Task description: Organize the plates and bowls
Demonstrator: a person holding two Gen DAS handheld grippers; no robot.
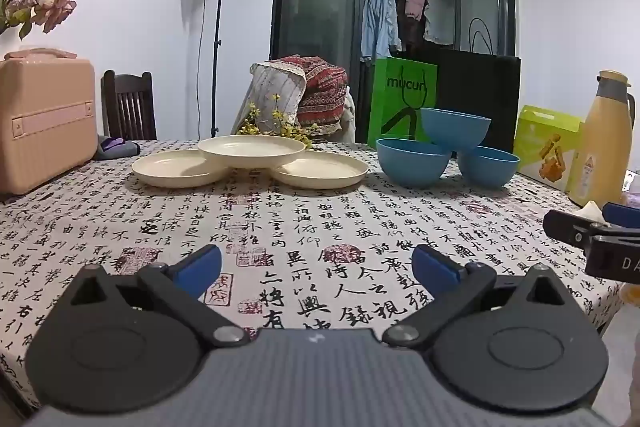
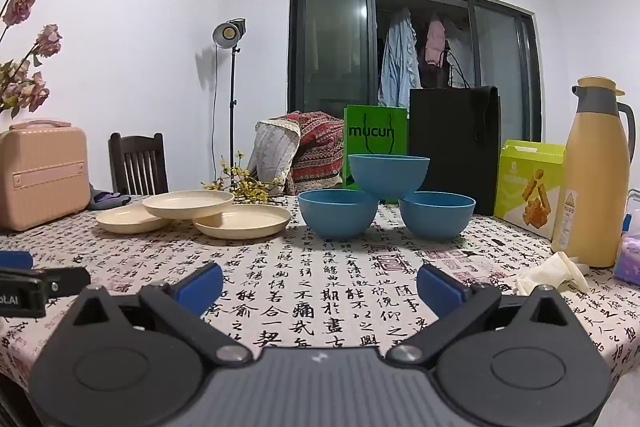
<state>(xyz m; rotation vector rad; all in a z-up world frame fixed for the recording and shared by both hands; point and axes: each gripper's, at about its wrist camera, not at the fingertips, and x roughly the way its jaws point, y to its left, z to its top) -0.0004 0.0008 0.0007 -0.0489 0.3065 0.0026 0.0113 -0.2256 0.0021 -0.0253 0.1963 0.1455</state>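
Three cream plates sit on the calligraphy tablecloth (image 1: 280,227): a top plate (image 1: 252,149) rests on a left plate (image 1: 172,171) and a right plate (image 1: 324,169). Three blue bowls stand to their right: a top bowl (image 1: 456,127) sits on a left bowl (image 1: 412,161) and a right bowl (image 1: 490,165). The right wrist view shows the plates (image 2: 188,205) and the bowls (image 2: 388,175) too. My left gripper (image 1: 318,267) is open and empty, well short of the plates. My right gripper (image 2: 320,285) is open and empty, short of the bowls.
A pink case (image 1: 44,119) stands at the table's left. A green bag (image 1: 400,99), a black bag (image 2: 456,147), a green box (image 2: 528,187) and a yellow thermos (image 2: 592,171) stand behind and right of the bowls. A white glove (image 2: 556,271) lies near the thermos.
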